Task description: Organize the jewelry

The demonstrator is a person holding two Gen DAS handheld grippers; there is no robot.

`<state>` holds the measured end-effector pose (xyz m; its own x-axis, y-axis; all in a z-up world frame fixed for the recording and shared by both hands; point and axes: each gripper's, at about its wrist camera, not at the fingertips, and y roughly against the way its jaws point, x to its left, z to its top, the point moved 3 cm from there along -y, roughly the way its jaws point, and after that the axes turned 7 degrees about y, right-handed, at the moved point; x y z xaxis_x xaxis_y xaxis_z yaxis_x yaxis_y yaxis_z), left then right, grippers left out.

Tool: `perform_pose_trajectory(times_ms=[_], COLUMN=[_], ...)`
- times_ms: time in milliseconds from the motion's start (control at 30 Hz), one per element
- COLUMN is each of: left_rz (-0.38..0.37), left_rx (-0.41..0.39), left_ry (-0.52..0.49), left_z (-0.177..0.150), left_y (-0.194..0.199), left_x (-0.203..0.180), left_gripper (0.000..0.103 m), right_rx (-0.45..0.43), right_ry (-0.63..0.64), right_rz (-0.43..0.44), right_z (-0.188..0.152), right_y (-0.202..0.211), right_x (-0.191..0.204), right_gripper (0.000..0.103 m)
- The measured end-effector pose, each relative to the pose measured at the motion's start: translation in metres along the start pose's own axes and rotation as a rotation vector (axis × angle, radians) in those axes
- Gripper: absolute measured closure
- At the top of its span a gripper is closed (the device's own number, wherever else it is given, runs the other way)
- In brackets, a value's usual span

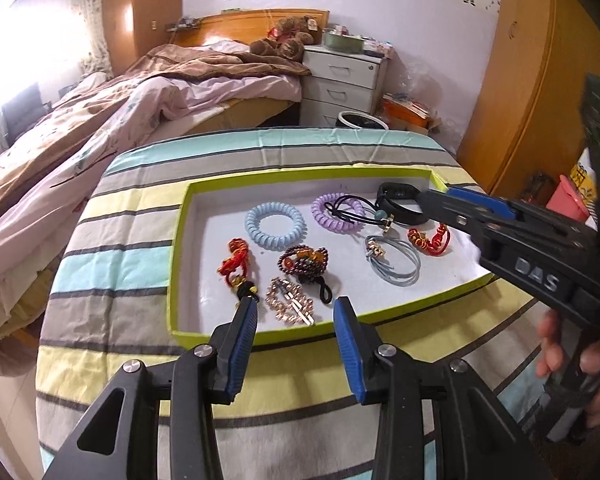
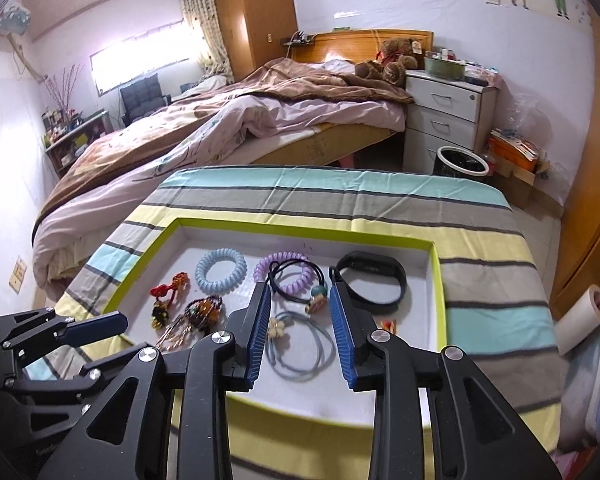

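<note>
A shallow tray with a lime-green rim [image 1: 175, 264] [image 2: 439, 276] lies on a striped cloth and holds several pieces. I see a blue coil band [image 1: 275, 226] [image 2: 221, 271], a purple coil band [image 1: 332, 213] [image 2: 278, 264], a black wristband [image 1: 400, 208] [image 2: 374, 282], grey-blue hair ties [image 1: 396, 264] [image 2: 300, 350], a rose-gold clip [image 1: 290, 304], a dark bead bracelet [image 1: 304, 266] and red knotted charms [image 1: 236, 260]. My left gripper [image 1: 296, 308] is open, just above the rose-gold clip. My right gripper [image 2: 300, 294] is open over the hair ties; it also shows in the left wrist view [image 1: 444, 196].
The striped cloth [image 1: 140, 240] covers a small table. A bed [image 2: 220, 128] lies beyond it to the left, a white drawer unit [image 2: 444, 120] and a bin [image 2: 462, 164] stand behind, and a wooden wardrobe [image 1: 520, 100] is on the right.
</note>
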<state>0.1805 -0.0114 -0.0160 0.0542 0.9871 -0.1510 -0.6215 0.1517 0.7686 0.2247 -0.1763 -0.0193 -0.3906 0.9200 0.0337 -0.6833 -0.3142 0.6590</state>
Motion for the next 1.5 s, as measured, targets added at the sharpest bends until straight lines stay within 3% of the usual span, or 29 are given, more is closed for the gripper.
perform_pose_trajectory(times_ms=[100,167,333,500,633,1500], left_rz=[0.026,0.062,0.073,0.137,0.112,0.126], left_rx=[-0.018,-0.044,-0.088,-0.125,-0.131,-0.129], left_ry=[0.017,0.019,0.032,0.024,0.046,0.055], left_z=[-0.005,-0.008,-0.019,-0.030,-0.037,-0.051], left_y=[0.007,0.014,0.030,0.042,0.048,0.060], left_x=[0.002,0.002,0.003,-0.001,-0.001,-0.006], left_gripper=[0.064,0.064,0.064,0.064,0.064,0.064], right_rx=[-0.017,-0.026,-0.053,-0.068,-0.091,-0.087], right_ry=[-0.012,-0.018,-0.034,-0.035,-0.057,-0.075], right_rz=[-0.004,-0.009,-0.025,-0.053,-0.071,-0.090], right_z=[-0.007,-0.013,-0.027,-0.041,-0.049,-0.067], right_y=[0.014,0.022,0.043,0.058,0.069,0.079], right_x=[0.002,0.005,0.013,0.021,0.024,0.031], right_gripper=[0.067,0.052,0.052,0.052,0.052,0.052])
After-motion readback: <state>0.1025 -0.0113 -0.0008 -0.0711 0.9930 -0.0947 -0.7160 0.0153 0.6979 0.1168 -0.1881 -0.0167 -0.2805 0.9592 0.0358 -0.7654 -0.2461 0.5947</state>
